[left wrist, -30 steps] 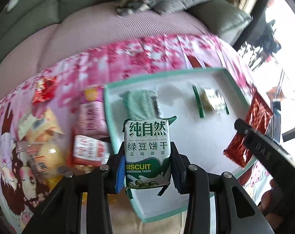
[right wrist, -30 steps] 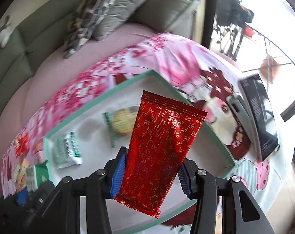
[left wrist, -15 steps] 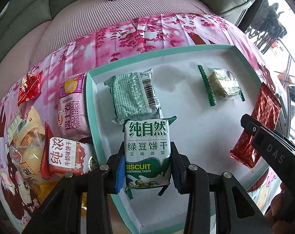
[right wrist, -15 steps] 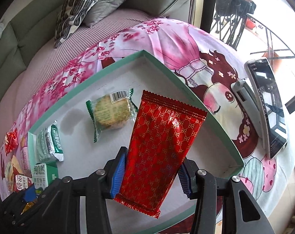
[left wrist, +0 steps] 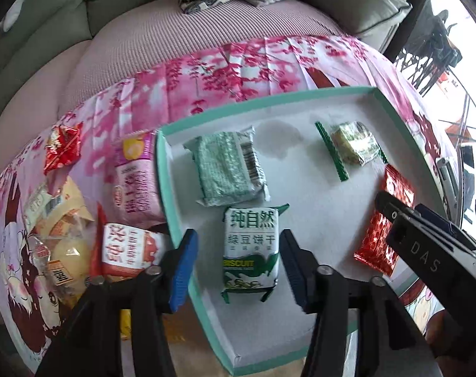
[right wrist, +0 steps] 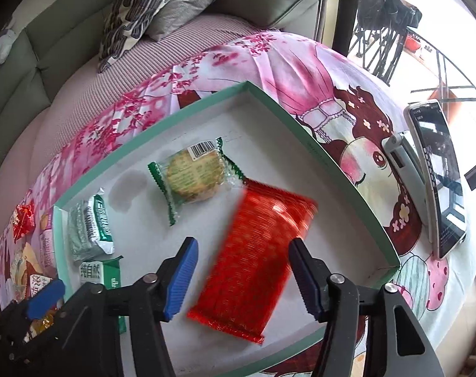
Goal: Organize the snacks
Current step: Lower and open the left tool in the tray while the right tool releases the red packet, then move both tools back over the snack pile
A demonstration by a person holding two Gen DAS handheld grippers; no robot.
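Both grippers, left (left wrist: 238,264) and right (right wrist: 242,275), have just spread open, releasing a green-and-white biscuit packet (left wrist: 250,251) and a shiny red foil packet (right wrist: 257,260) (blurred) near the front edge of the shallow teal-rimmed white tray (right wrist: 316,147); withdrawing carelessly could snag either.

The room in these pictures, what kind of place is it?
Most likely a home living room: a grey-green sofa with patterned cushions behind a table under a pink cartoon cloth, and railings outside, perhaps a balcony.
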